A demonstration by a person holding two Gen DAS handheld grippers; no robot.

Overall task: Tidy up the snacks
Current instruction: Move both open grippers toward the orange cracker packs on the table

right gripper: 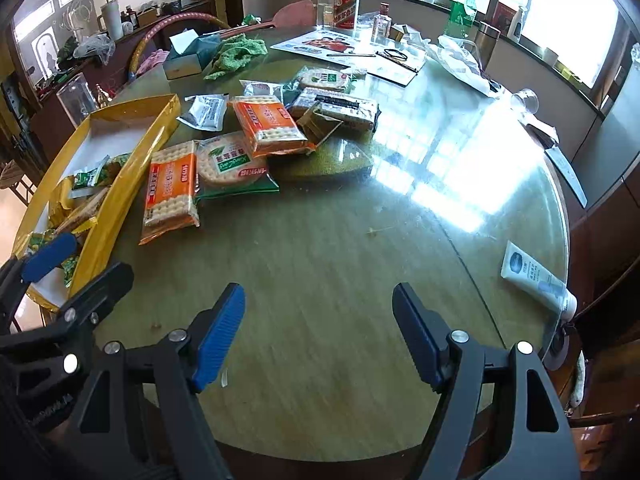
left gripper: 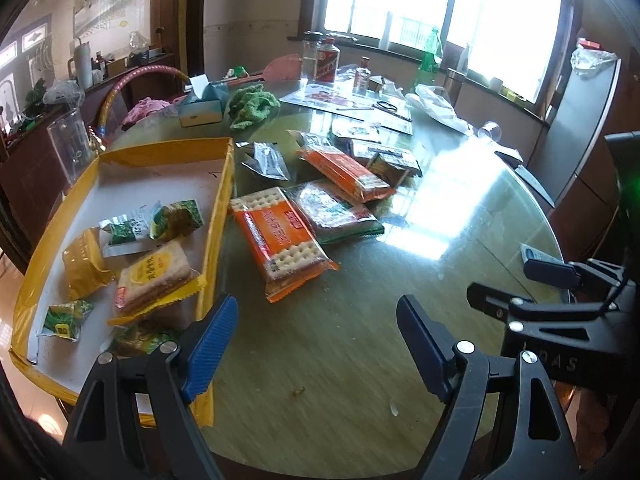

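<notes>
A yellow-rimmed box lid (left gripper: 218,200) (right gripper: 132,160) lies at the table's left and holds several small snack packs, among them a yellow cracker pack (left gripper: 154,276). Beside it on the glass lie an orange cracker pack (left gripper: 280,236) (right gripper: 172,192), a green-edged round biscuit pack (left gripper: 336,210) (right gripper: 232,164), a second orange pack (left gripper: 344,168) (right gripper: 268,124) and several more packs behind. My left gripper (left gripper: 316,340) is open and empty above bare table near the lid's corner. My right gripper (right gripper: 318,328) is open and empty, to the right of the left one.
A round glass-topped table (right gripper: 360,260) carries a tissue box (left gripper: 200,106), a green cloth (left gripper: 252,104), bottles (right gripper: 346,4), papers and a plastic bag at the back. A white tube (right gripper: 536,276) lies at the right edge. A drinking glass (right gripper: 526,100) lies on its side.
</notes>
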